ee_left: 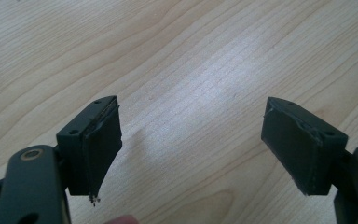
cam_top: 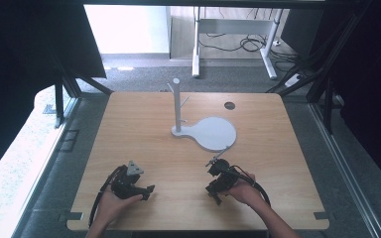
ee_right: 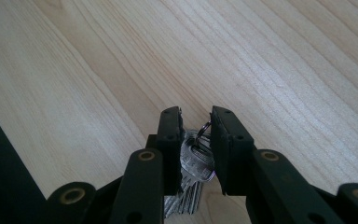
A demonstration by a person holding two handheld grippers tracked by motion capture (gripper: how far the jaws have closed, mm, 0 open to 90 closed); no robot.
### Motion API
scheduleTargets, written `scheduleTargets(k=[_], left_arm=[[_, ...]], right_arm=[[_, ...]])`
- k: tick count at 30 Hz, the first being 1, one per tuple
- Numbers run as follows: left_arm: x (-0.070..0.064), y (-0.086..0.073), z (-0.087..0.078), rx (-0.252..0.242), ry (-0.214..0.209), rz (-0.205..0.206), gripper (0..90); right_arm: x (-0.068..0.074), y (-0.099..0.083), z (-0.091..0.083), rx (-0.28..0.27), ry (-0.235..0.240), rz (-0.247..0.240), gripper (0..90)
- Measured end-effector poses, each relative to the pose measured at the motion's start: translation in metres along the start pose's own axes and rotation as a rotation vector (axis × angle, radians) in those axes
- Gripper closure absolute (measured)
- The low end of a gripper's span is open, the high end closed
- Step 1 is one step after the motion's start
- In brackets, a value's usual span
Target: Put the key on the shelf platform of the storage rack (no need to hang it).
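Nearest, left gripper: the left gripper (cam_top: 146, 191) lies low over the surface (cam_top: 144, 134) close to the near edge, toward the near left corner, held in the person's left hand (cam_top: 110, 204).
Left gripper state: released; in the left gripper view its jaws stand wide apart with bare wood grain between them, and the pads (ee_left: 103, 149) clasp nothing.
Right gripper: the right gripper (cam_top: 211, 165) sits near the near edge, right of the middle, in the person's right hand (cam_top: 245, 192), well apart from the left one.
Right gripper state: grasping the bunch of keys (ee_right: 193, 175); in the right gripper view the jaws are nearly together, with the silver keys pinched between them and hanging down below the pads.
Key ring: a thin ring (ee_right: 204, 128) shows in the narrow gap between the jaws, above the keys.
Keys from above: a small metal piece sticks out of the right gripper toward the far side, just short of the white base.
Farther, stand: a white stand (cam_top: 177, 106) with short pegs rises upright at the middle of the surface, its round flat base (cam_top: 213, 133) spreading to its right.
Far right: a dark round hole (cam_top: 229, 105) lies in the surface near the far edge.
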State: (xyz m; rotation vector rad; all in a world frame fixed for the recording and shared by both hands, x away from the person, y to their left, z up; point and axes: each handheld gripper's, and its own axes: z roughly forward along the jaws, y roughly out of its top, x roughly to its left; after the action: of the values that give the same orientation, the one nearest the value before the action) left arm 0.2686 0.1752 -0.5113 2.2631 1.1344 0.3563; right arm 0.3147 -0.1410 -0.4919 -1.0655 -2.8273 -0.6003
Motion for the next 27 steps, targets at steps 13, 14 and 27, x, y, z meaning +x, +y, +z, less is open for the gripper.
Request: scheduleTargets(k=[13,14,27], left_arm=[[-0.001,0.0,0.001,0.001,0.003,0.001,20.4],[-0.001,0.0,0.001,0.001,0.0,0.005,20.4],[0.0,0.0,0.0,-0.002,0.001,-0.001,20.4]], right_arm=[[-0.004,0.001,-0.002,-0.004,-0.025,0.01,74.4],[-0.004,0.002,-0.001,0.0,-0.026,0.012,74.4],[-0.002,0.007,0.006,0.047,-0.019,0.033,82.6]])
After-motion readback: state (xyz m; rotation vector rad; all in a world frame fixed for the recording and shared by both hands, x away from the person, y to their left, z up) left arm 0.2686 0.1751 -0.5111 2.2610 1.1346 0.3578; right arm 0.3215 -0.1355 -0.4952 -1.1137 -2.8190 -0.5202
